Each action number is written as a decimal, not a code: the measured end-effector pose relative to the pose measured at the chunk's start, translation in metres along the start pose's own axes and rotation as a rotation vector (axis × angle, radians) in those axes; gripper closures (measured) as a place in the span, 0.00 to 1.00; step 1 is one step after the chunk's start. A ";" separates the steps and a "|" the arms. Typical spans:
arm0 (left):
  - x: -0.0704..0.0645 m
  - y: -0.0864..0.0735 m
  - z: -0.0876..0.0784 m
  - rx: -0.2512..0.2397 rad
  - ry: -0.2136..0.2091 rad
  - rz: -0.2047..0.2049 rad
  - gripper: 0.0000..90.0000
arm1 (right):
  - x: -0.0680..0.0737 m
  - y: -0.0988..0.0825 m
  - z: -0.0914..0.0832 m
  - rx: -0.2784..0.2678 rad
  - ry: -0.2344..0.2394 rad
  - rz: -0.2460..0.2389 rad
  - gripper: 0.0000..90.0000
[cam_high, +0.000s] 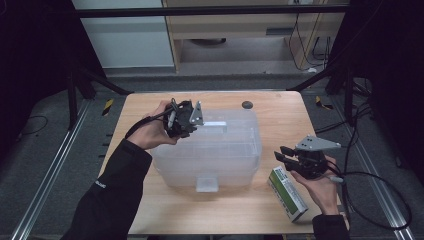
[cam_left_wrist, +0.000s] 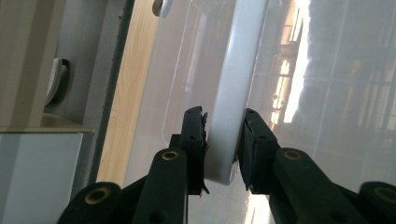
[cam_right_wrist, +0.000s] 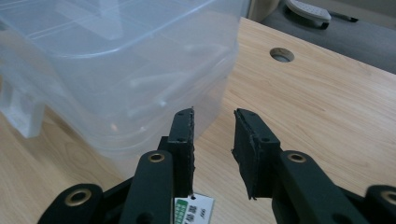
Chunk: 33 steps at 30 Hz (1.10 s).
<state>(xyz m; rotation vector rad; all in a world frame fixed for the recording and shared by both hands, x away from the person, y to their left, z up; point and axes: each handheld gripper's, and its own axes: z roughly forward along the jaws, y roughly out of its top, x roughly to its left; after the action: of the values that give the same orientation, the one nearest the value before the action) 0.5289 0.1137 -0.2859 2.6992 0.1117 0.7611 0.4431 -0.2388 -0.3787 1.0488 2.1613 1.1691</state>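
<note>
A translucent plastic storage box (cam_high: 225, 150) with its lid on stands in the middle of the wooden table (cam_high: 280, 120). At the box's far left end, my left gripper (cam_high: 199, 123) is shut on the white latch (cam_high: 214, 124). In the left gripper view the latch (cam_left_wrist: 238, 84) sits between the jaws of the left gripper (cam_left_wrist: 223, 114), with both pads against it. My right gripper (cam_high: 281, 153) hovers to the right of the box, open and empty. A green and white carton (cam_high: 287, 192) lies under it. In the right gripper view the right gripper (cam_right_wrist: 212, 114) points past the box's corner (cam_right_wrist: 116, 60).
A second white latch (cam_high: 206, 182) hangs on the box's near side. A round hole (cam_high: 246, 104) is in the table behind the box. Black frame struts and cables run beside the table. The carton's label (cam_right_wrist: 194, 210) peeks out below the right jaws.
</note>
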 end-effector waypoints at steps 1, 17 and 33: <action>0.002 0.000 0.000 -0.002 0.003 -0.006 0.81 | 0.002 0.001 0.000 0.006 0.001 -0.002 0.76; 0.010 0.000 -0.001 -0.012 0.016 -0.030 0.80 | 0.013 0.006 0.003 0.027 0.085 0.010 0.95; 0.018 0.001 -0.002 -0.027 0.035 -0.058 0.79 | 0.012 -0.001 0.014 0.073 0.132 0.033 1.00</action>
<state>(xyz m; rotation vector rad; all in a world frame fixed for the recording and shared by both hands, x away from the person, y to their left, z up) 0.5430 0.1165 -0.2752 2.6463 0.1856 0.7865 0.4453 -0.2228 -0.3879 1.0685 2.3124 1.2134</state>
